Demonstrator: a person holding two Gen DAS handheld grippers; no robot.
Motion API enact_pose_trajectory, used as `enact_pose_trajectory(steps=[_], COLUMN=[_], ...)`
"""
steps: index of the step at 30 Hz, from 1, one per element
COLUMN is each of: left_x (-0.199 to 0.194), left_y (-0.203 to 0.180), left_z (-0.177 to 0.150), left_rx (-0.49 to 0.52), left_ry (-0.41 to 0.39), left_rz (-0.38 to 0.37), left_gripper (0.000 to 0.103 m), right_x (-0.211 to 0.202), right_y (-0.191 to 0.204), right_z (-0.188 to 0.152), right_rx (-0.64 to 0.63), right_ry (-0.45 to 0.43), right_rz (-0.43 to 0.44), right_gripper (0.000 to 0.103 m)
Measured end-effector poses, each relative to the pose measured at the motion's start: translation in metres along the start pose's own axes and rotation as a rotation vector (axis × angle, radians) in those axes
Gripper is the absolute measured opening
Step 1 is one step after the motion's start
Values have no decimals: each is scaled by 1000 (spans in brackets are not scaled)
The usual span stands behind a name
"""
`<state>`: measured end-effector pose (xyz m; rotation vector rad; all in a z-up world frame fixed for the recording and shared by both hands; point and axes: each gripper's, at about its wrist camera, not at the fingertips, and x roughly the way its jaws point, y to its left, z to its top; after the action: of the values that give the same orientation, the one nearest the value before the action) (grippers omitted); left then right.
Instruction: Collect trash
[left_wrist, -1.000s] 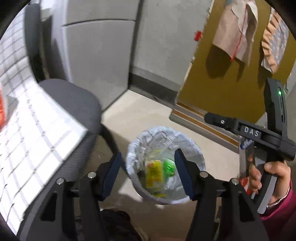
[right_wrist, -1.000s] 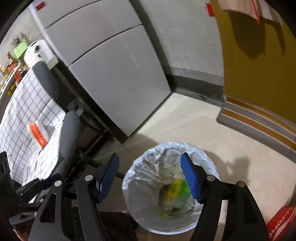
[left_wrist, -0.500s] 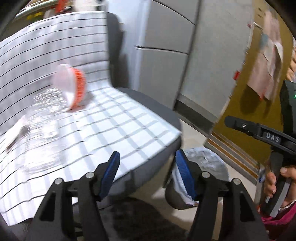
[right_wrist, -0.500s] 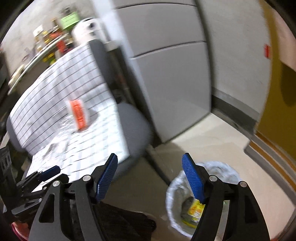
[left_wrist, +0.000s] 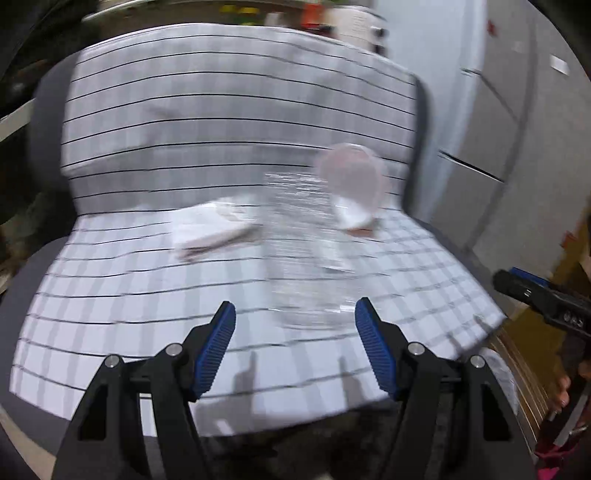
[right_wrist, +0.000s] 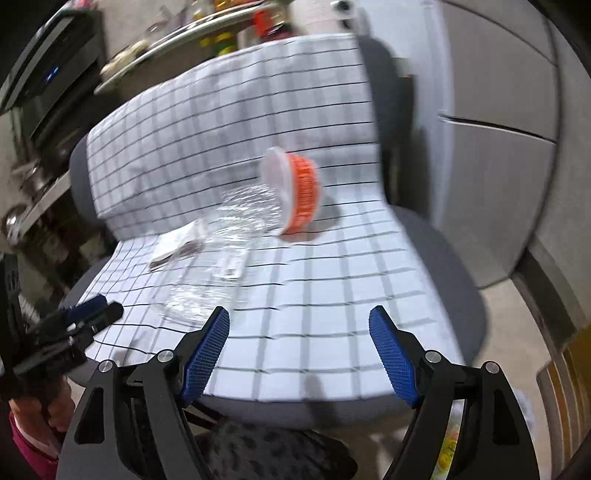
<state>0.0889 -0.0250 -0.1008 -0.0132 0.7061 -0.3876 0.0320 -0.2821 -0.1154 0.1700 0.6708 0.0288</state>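
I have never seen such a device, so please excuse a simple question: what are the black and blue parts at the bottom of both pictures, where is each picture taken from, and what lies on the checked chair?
There is no robot here. A person holds a hand tool in each hand, and each tool has two blue-padded fingers and its own wide-angle camera looking forward along them.

One picture comes from the left gripper, the other from the right gripper. Each tool also shows at the edge of the other's picture.

Both point at a chair covered by a checked cloth. On the seat lie a crumpled clear plastic bottle, an orange tub with a whitish lid tipped on its side, and a small flat white packet, which is blurred.

Both pairs of fingers are open and hold nothing.
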Motion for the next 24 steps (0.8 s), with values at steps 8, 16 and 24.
enact_pose_trajectory(steps=[8,16,24], left_x=[10,58,134], left_y=[62,98,120], left_z=[9,39,63], left_rx=[-89,-143,-280], left_ry=[14,82,212], left_rz=[121,140,96], left_gripper=[66,65,57], right_x=[71,131,154], right_y=[45,52,50], right_z=[14,26,28], right_rx=[-78,-57,-56], right_ry=[95,179,199], right_rz=[81,101,106], right_gripper=[48,44,50])
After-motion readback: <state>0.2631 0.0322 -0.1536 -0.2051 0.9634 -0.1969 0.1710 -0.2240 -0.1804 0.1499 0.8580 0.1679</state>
